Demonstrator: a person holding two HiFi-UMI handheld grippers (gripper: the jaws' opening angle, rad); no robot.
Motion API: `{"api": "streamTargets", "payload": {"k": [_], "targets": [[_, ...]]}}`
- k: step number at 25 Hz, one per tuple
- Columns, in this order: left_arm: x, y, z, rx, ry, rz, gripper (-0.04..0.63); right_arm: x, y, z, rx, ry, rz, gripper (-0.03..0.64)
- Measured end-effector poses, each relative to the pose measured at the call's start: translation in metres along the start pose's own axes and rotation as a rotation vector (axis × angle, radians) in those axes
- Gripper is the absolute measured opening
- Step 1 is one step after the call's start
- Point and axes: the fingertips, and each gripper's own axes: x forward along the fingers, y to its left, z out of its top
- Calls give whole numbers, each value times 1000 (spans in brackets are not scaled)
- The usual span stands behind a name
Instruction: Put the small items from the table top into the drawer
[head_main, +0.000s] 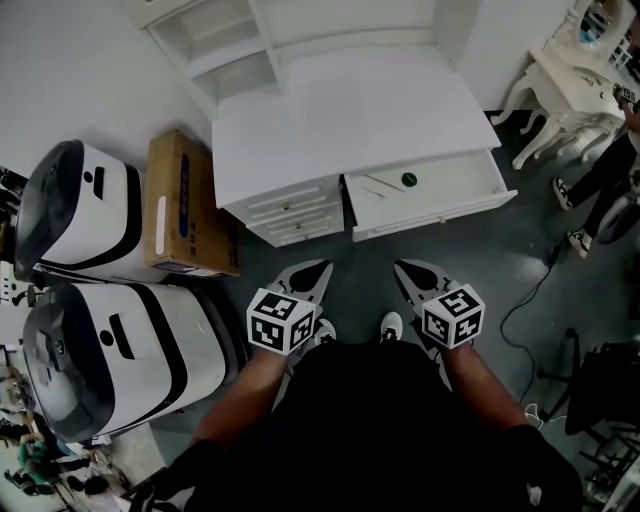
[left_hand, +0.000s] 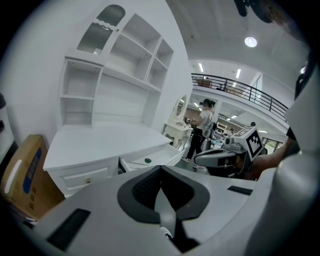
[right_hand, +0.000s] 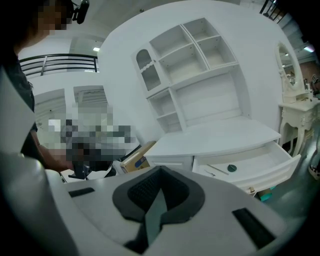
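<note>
A white desk (head_main: 350, 110) with a shelf unit stands ahead, and its top looks bare. Its right drawer (head_main: 440, 212) is pulled out. Inside lie a small round green item (head_main: 409, 180) and a thin pale stick (head_main: 380, 187). The green item also shows in the left gripper view (left_hand: 147, 160) and the right gripper view (right_hand: 231, 168). My left gripper (head_main: 318, 268) and right gripper (head_main: 405, 268) hang side by side over the floor, short of the drawer front. Both are shut with nothing between the jaws, as the left gripper (left_hand: 161, 170) and right gripper (right_hand: 160, 172) show in their own views.
A cardboard box (head_main: 185, 205) leans at the desk's left side. Two white-and-black machines (head_main: 80, 210) (head_main: 110, 355) stand further left. An ornate white table (head_main: 575, 85) and a person's legs (head_main: 600, 180) are at the right. A cable (head_main: 525, 300) runs over the grey floor.
</note>
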Motion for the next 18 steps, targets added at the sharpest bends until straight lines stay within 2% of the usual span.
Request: {"api": "streamTargets", "payload": {"k": [18], "targets": [[-7,1,-2,16,-2,-23,9,1,11,-3,-11,2,-12,26]]}}
